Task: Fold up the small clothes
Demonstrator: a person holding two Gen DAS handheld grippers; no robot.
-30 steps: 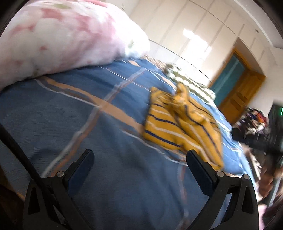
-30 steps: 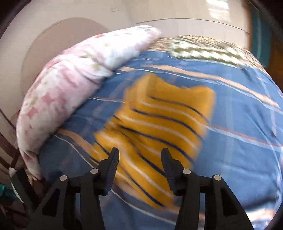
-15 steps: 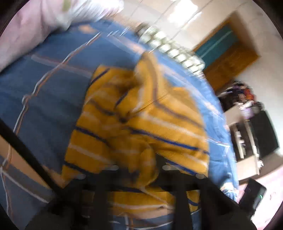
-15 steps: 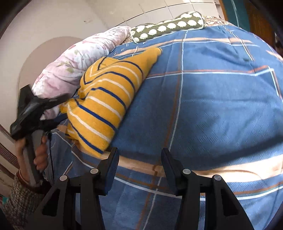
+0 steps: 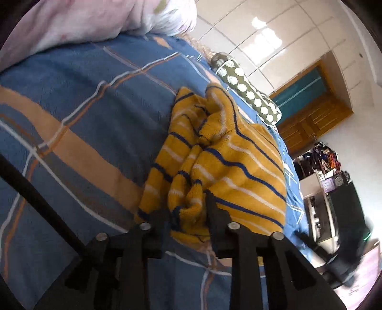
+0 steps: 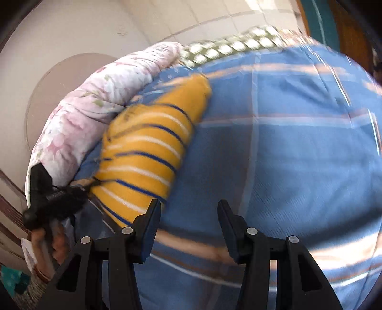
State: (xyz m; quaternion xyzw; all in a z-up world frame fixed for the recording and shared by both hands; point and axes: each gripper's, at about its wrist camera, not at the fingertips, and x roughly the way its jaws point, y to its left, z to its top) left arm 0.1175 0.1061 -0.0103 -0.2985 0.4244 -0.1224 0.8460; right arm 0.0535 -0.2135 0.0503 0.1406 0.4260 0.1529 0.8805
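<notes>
A yellow sweater (image 5: 226, 167) with blue and white stripes lies crumpled on the blue plaid bedcover (image 5: 83, 119). My left gripper (image 5: 187, 207) is at its near edge with a bunched fold of the knit between the fingers; the jaws are opening slightly, but the pads still press on the cloth. In the right wrist view the sweater (image 6: 148, 147) lies to the left, and a hand holds the left gripper (image 6: 93, 183) at its lower end. My right gripper (image 6: 189, 205) hangs open over the bare bedcover (image 6: 286, 155), just right of the sweater, with nothing between its fingers.
A pink floral quilt (image 5: 83, 21) is heaped along the head of the bed. A green pillow with white dots (image 5: 248, 95) lies behind the sweater. A wooden door (image 5: 310, 114) and cluttered shelves (image 5: 322, 162) stand beyond the bed's far side.
My left gripper came up to the sweater from open and closed on its near edge. My right gripper moved off the sweater to the bare cover beside it and stayed open.
</notes>
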